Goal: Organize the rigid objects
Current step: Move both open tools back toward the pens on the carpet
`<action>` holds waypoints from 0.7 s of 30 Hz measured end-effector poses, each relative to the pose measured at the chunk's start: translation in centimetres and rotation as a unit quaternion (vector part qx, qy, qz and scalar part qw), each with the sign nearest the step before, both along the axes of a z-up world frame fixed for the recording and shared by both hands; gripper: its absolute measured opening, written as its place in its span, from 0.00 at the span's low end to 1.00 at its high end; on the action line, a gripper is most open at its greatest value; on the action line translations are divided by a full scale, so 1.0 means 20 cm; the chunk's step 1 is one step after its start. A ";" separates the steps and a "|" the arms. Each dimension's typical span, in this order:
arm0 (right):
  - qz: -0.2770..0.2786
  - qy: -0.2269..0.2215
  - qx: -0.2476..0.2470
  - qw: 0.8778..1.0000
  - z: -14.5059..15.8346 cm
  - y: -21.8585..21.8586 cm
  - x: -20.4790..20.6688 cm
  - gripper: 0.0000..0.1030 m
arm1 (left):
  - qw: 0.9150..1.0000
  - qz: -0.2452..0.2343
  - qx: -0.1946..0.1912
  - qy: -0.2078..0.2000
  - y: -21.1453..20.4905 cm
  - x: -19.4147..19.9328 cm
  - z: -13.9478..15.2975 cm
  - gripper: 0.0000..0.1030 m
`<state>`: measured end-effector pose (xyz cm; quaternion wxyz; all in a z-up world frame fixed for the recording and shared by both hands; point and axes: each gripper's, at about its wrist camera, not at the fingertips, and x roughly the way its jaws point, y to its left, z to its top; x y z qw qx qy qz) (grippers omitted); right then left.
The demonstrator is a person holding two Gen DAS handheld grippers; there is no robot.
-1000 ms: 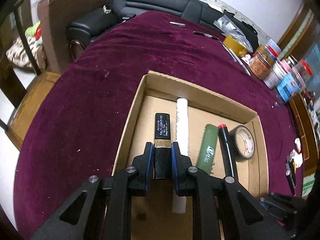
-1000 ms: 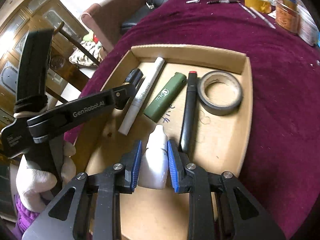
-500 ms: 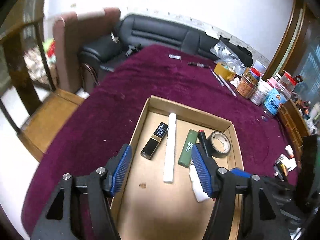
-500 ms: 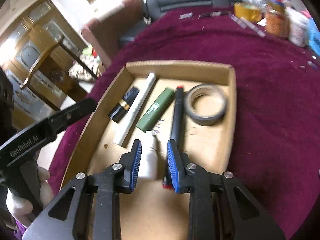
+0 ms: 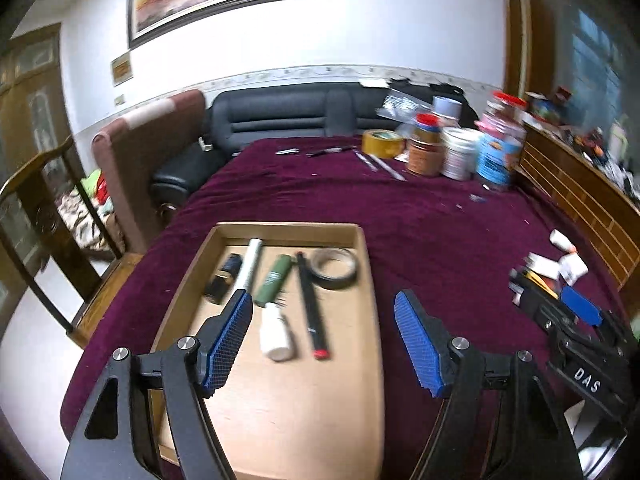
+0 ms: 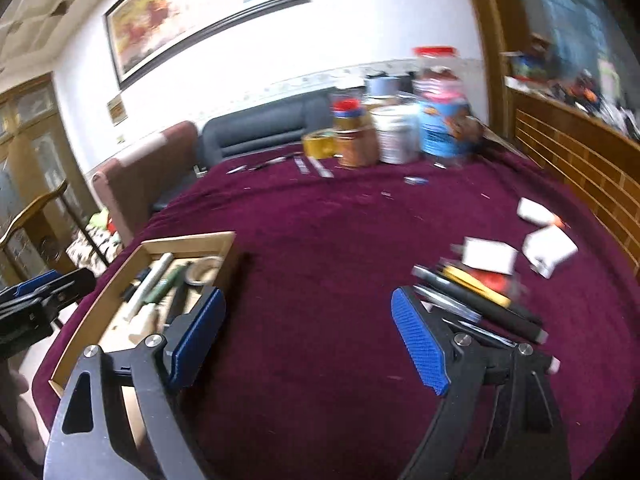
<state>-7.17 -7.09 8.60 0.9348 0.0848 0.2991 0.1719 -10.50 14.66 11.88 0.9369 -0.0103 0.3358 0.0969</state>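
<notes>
A cardboard tray (image 5: 288, 230) on the maroon cloth holds a black lipstick (image 5: 224, 276), a white stick (image 5: 249, 264), a green lighter (image 5: 274, 276), a black pen (image 5: 310, 304), a grey tape roll (image 5: 334, 268) and a white bottle (image 5: 274, 332). My left gripper (image 5: 323, 296) hovers above the tray's near half, its jaws opening with nothing between them. My right gripper (image 6: 308, 294) hangs over bare cloth right of the tray (image 6: 188, 240), jaws opening and empty. Loose black pens (image 6: 480, 300) and white boxes (image 6: 490, 256) lie just right of it.
Jars and tins (image 5: 460, 152) and a yellow tape roll (image 5: 382, 143) stand at the table's far right. A black sofa (image 5: 288, 116) and a chair (image 5: 40, 208) border the table. A wooden sideboard (image 6: 580, 160) runs along the right.
Both grippers opened: the left let go of the lipstick, the right of the white bottle. Both pulled back and up from the tray, and the right swung right towards the loose pile.
</notes>
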 end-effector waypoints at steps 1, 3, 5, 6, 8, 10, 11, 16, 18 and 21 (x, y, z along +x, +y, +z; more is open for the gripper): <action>-0.008 0.000 0.005 1.000 -0.01 -0.05 -0.01 0.83 | 1.000 -0.004 0.002 0.001 -0.03 0.00 0.00 0.66; -0.018 -0.001 0.011 1.000 -0.01 -0.13 -0.03 0.83 | 1.000 -0.013 0.008 0.005 -0.11 -0.01 0.00 0.66; -0.025 0.003 0.022 0.999 -0.02 -0.19 -0.04 0.83 | 1.000 -0.021 0.016 0.009 -0.18 -0.01 0.01 0.66; -0.029 0.006 0.031 0.999 -0.03 -0.22 -0.04 0.83 | 0.999 -0.025 0.020 0.010 -0.21 -0.01 0.01 0.66; -0.034 0.011 0.039 0.999 -0.04 -0.28 -0.04 0.83 | 0.999 -0.033 0.027 0.014 -0.27 -0.01 0.01 0.66; -0.040 0.015 0.045 0.998 -0.06 -0.32 -0.04 0.83 | 0.999 -0.039 0.032 0.017 -0.32 -0.01 0.00 0.66; -0.042 0.016 0.048 0.998 -0.06 -0.34 -0.05 0.83 | 0.998 -0.042 0.035 0.018 -0.34 -0.01 0.00 0.66; -0.049 0.026 0.063 0.996 -0.09 -0.42 -0.03 0.83 | 0.997 -0.056 0.034 0.032 -0.40 0.00 -0.04 0.66; -0.043 0.040 0.083 0.995 -0.10 -0.47 0.00 0.83 | 0.997 -0.067 0.021 0.043 -0.41 0.01 -0.06 0.66; -0.028 0.065 0.130 0.989 -0.07 -0.56 0.08 0.83 | 0.993 -0.093 -0.013 0.069 -0.42 0.02 -0.12 0.66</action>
